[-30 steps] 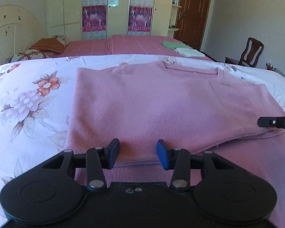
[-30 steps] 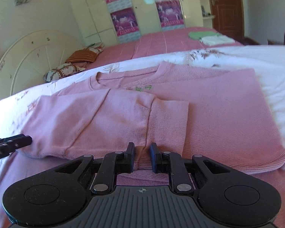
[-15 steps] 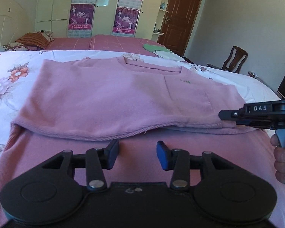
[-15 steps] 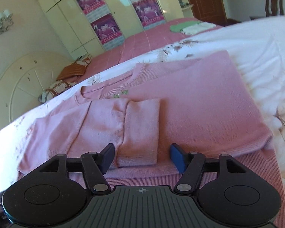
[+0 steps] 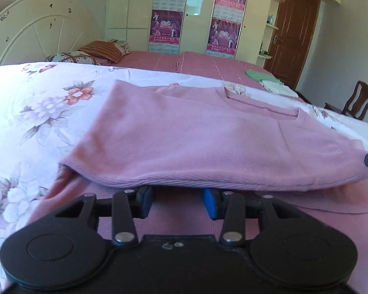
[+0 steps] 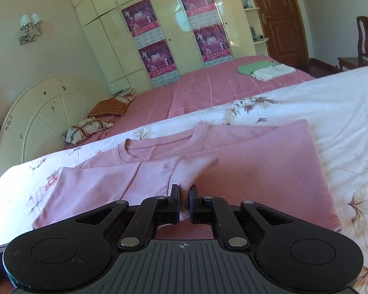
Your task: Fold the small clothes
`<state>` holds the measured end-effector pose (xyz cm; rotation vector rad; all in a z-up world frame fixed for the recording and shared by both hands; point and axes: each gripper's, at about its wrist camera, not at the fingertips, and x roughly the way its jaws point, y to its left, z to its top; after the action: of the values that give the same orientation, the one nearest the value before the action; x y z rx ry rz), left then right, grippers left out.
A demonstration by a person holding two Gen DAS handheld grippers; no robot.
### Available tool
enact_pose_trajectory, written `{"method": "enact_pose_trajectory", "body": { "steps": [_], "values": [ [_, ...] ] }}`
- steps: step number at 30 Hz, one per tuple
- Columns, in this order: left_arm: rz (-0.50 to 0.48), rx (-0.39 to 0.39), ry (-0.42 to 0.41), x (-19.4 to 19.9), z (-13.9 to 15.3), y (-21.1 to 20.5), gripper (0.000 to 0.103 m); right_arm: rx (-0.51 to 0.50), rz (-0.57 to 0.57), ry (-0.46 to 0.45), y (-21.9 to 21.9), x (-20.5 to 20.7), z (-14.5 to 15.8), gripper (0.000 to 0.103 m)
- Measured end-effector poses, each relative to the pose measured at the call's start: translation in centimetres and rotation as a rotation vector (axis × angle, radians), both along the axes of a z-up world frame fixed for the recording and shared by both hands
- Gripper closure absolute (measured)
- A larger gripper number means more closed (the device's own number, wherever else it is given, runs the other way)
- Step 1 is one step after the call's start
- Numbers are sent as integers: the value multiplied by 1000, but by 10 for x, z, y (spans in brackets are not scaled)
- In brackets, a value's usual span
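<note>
Since half a second ago my right tongs (image 6: 183, 204) have gone from spread to pinching the folded sleeve cuff of the pink sweater (image 5: 208, 142) on the floral bedspread (image 5: 36, 103). Left tongs (image 5: 176, 203) stand spread at the raised hem.

A pink sweater (image 5: 208, 142) lies on a white bedspread (image 5: 36, 103) printed with lilac and orange flowers, with a pink checked bed (image 6: 208, 85) at 12 o'clock.
</note>
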<state>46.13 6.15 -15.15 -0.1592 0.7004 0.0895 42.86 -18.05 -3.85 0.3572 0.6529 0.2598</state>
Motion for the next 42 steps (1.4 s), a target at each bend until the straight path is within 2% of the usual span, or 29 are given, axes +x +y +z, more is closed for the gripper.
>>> {"method": "enact_pose_trajectory", "body": {
  "steps": [2, 4, 7, 8, 11, 13, 15, 19, 20, 21, 22, 23, 28, 30, 31, 32, 35, 37, 38, 39, 41, 42],
  "values": [
    [6, 24, 4, -6, 2, 5, 60, 16, -22, 15, -7, -1, -3, 97],
    [-13, 11, 12, -17, 2, 15, 59, 21, -31, 36, -10, -3, -10, 97],
    [-66, -14, 15, -35, 5, 27, 62, -29, -19, 101, -10, -4, -26, 97],
    [-76, -23, 8, -43, 8, 31, 64, -51, -9, 156, -9, 0, -34, 97],
    [-113, 1, -80, -54, 26, 29, 61, -37, -61, 120, -21, -10, -25, 97],
    [-176, 13, -141, -38, 35, 12, 58, -24, -56, 68, -24, -14, -16, 97],
    [-234, -16, -170, -16, 36, -4, 58, -33, -24, 46, -14, -10, -12, 97],
    [-405, -91, -191, 25, 31, -40, 59, -116, 46, 56, 15, 3, -22, 97],
    [-431, -97, -160, 34, 24, -46, 57, -124, 55, 78, 18, 5, -28, 97],
    [-421, -64, -97, 43, 14, -50, 58, -135, 59, 92, 20, 6, -33, 97],
    [-400, -4, 4, 50, -5, -53, 63, -141, 59, 84, 21, 5, -36, 97],
    [-422, 3, -44, 43, -8, -50, 62, -139, 59, 82, 19, 4, -37, 97],
    [-414, 58, -102, 19, -2, -49, 62, -124, 46, 74, 9, 3, -33, 97],
    [-403, 66, -151, 22, 3, -53, 52, -114, 29, 53, 6, 6, -30, 97],
    [-390, 71, -125, 30, 0, -55, 48, -110, 23, 42, 5, 9, -29, 97],
    [-388, 54, -64, 43, -6, -55, 48, -111, 22, 42, 6, 12, -30, 97],
    [-372, -17, -72, 59, 2, -41, 51, -139, 32, 83, 8, 26, -40, 97],
    [-329, -5, -126, 63, 12, -29, 48, -135, 23, 74, 7, 28, -33, 97],
    [-310, 6, -125, 70, 13, -23, 48, -122, 16, 42, 6, 28, -28, 97],
    [-292, 8, -94, 80, 10, -17, 48, -115, 15, 18, 5, 29, -24, 97],
    [-285, -5, 12, 103, -5, -5, 38, -111, 23, 8, 8, 37, -25, 97],
    [-300, -24, -11, 104, -6, 2, 38, -122, 30, 34, 11, 45, -30, 97]
  ]
}}
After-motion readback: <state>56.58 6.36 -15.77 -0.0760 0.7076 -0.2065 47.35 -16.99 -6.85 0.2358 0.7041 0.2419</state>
